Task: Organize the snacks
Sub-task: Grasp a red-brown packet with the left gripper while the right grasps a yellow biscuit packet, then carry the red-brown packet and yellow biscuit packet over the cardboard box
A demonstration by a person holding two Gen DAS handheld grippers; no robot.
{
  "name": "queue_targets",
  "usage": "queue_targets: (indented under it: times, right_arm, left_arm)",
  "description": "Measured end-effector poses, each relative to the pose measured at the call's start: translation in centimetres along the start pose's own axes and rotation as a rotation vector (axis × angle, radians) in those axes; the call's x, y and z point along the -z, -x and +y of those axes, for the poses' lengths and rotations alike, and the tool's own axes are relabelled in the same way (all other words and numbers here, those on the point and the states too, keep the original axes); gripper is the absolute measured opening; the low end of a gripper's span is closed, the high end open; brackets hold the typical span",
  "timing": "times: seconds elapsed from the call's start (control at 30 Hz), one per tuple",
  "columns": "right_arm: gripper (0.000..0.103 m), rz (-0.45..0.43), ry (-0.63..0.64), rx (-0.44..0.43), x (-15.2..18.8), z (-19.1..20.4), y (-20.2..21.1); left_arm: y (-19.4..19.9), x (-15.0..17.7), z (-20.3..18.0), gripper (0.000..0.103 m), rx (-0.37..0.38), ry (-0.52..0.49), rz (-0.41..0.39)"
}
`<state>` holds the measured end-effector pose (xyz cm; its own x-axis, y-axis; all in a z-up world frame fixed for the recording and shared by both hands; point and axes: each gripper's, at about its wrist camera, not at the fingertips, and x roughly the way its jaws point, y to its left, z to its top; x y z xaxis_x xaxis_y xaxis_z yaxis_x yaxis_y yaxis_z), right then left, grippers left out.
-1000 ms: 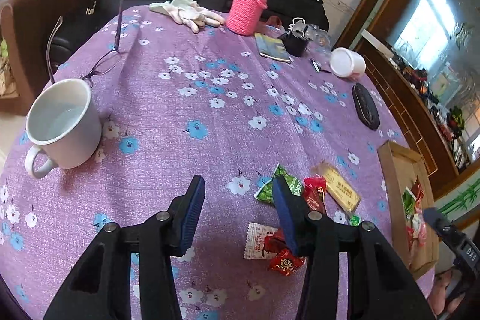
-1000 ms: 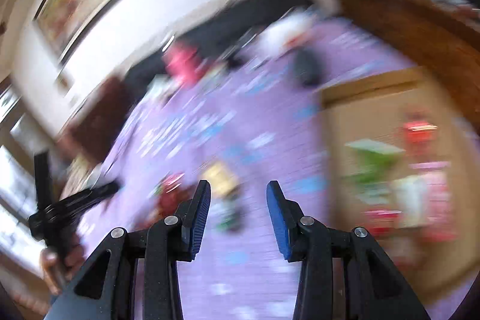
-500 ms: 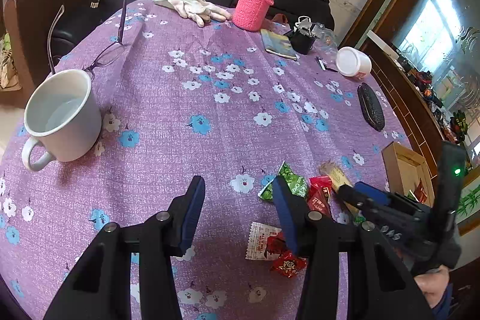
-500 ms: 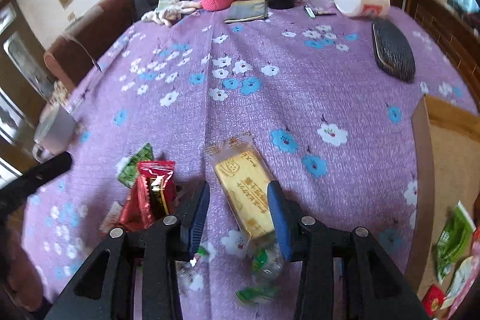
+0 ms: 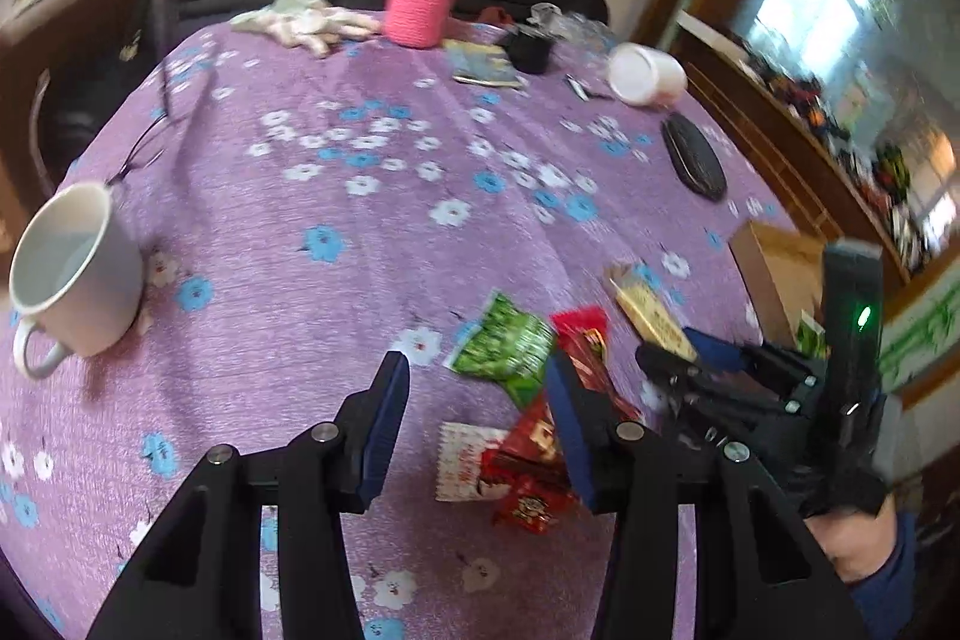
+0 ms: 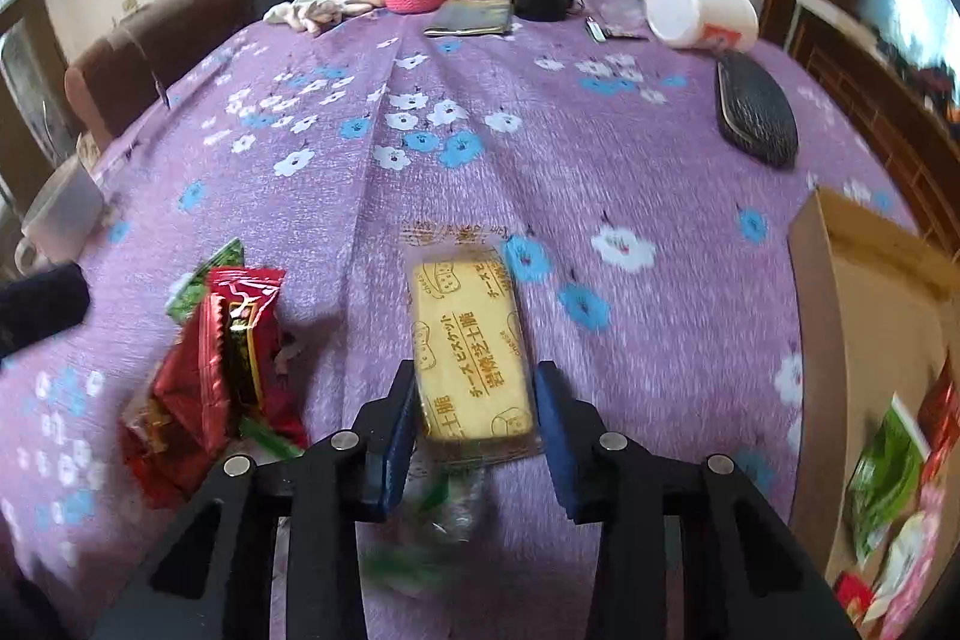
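Two blue pads of your right gripper (image 6: pixel 474 418) stand parted around the near end of the yellow biscuit packet (image 6: pixel 468 340), not yet pinching; close off-centre and it may pivot or slip. Your left gripper (image 5: pixel 477 424) hangs open, holding nothing, over the red packets (image 5: pixel 534 466). Farther right, the cardboard box (image 6: pixel 870 292) waits; a loose grip could drop the packet short.

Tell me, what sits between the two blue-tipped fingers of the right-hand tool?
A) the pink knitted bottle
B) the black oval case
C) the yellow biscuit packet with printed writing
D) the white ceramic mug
C: the yellow biscuit packet with printed writing lies between the right tool's open fingers, flat on the purple flowered tablecloth.
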<state>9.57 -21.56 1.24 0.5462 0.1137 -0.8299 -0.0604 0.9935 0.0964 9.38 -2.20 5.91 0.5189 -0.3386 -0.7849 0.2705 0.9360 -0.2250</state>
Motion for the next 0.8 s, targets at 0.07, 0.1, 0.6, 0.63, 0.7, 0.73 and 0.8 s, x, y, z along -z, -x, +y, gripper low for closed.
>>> queue_targets:
  times: [0.07, 0.1, 0.6, 0.63, 0.7, 0.73, 0.8]
  right_arm:
    - [0.04, 0.001, -0.023, -0.015, 0.6, -0.3, 0.6]
    - [0.04, -0.001, -0.043, -0.022, 0.9, -0.6, 1.0]
    - [0.04, -0.034, -0.073, -0.091, 2.3, -1.3, 1.6]
    - [0.04, -0.034, -0.073, -0.093, 2.3, -1.3, 1.6]
    - [0.04, -0.034, -0.078, -0.099, 2.4, -1.3, 1.6]
    - [0.04, -0.034, -0.081, -0.106, 2.4, -1.3, 1.7]
    - [0.04, -0.035, -0.082, -0.111, 2.4, -1.3, 1.7]
  left_arm:
    - [-0.2, 0.3, -0.9, 0.047, -0.005, -0.05, 0.009]
    - [-0.2, 0.4, -1.2, 0.049, -0.008, -0.069, 0.011]
    - [-3.4, 2.5, -6.5, 0.045, -0.18, -0.334, 0.0]
    - [-3.7, 2.6, -6.6, 0.045, -0.195, -0.335, -0.002]
    - [-4.0, 2.4, -6.5, 0.045, -0.195, -0.318, -0.004]
    - [-4.2, 2.3, -6.2, 0.045, -0.187, -0.304, 0.004]
    - [-4.3, 2.2, -5.8, 0.045, -0.17, -0.283, 0.01]
